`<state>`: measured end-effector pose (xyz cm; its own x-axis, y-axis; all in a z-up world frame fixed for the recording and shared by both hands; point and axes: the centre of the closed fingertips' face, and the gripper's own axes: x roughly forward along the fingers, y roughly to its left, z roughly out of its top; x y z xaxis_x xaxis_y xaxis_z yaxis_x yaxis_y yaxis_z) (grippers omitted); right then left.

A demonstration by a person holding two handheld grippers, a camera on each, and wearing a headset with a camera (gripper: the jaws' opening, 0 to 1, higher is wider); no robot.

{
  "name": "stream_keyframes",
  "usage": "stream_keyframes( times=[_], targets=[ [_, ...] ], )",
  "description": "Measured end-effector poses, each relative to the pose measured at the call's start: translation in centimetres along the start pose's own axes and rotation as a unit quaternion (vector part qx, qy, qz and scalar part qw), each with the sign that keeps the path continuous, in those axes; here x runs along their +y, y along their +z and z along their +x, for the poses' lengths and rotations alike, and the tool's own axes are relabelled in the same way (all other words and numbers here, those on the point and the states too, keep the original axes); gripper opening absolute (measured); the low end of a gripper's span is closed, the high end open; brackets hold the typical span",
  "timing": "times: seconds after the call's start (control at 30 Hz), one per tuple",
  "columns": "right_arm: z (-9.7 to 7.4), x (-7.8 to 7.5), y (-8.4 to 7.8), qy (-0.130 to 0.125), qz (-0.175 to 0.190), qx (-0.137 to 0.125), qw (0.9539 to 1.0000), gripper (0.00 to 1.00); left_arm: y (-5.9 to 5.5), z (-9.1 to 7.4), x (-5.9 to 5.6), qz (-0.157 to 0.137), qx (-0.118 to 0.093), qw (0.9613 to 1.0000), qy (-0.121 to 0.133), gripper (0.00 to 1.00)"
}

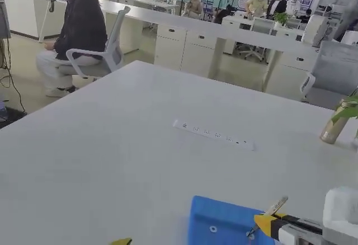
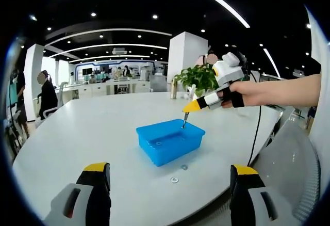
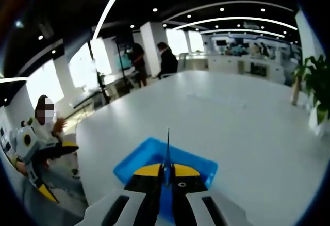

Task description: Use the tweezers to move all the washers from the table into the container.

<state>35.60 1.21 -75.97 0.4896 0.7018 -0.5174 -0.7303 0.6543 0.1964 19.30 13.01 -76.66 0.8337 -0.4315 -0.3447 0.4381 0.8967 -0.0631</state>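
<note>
A blue container (image 1: pixel 224 222) sits near the table's front edge, with one washer (image 1: pixel 213 229) lying in it. My right gripper (image 1: pixel 268 222) is shut on the thin tweezers (image 1: pixel 274 208), whose tip hangs just over the container's right side (image 2: pixel 183 123). In the right gripper view the tweezers (image 3: pixel 167 143) stick out between the shut yellow jaws (image 3: pixel 166 172) above the container (image 3: pixel 149 159). I cannot tell whether the tip holds a washer. Two washers (image 2: pixel 175 179) (image 2: pixel 184 167) lie on the table in front of the container (image 2: pixel 170 141). My left gripper (image 2: pixel 170 177) stands open before them, holding nothing.
A white power strip (image 1: pixel 212 134) lies mid-table. A bottle with a plant (image 1: pixel 335 125) stands at the right edge, and a white block (image 1: pixel 341 211) at the front right. A person sits on a chair (image 1: pixel 84 32) beyond the table's far left.
</note>
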Motion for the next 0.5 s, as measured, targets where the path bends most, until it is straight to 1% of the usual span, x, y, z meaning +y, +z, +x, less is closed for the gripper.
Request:
stream_keyframes(
  times=[0.13, 0.2, 0.33, 0.5],
  targets=[
    [1.1, 0.2, -0.6, 0.002, -0.003, 0.017, 0.9999, 0.03, 0.1, 0.0, 0.0, 0.0, -0.002, 1.0, 0.001, 0.99],
    [1.5, 0.1, -0.9, 0.004, -0.003, 0.022, 0.9997, 0.03, 0.1, 0.0, 0.1, 0.0, -0.002, 1.0, 0.001, 0.99],
    [2.3, -0.1, -1.5, 0.007, -0.001, 0.03, 0.9995, 0.03, 0.1, 0.0, 0.1, -0.001, -0.002, 1.0, 0.001, 0.99],
    [2.7, 0.1, -2.3, 0.014, 0.003, 0.034, 0.9993, 0.03, 0.2, 0.0, 0.0, -0.001, -0.005, 1.0, 0.001, 0.99]
  ],
)
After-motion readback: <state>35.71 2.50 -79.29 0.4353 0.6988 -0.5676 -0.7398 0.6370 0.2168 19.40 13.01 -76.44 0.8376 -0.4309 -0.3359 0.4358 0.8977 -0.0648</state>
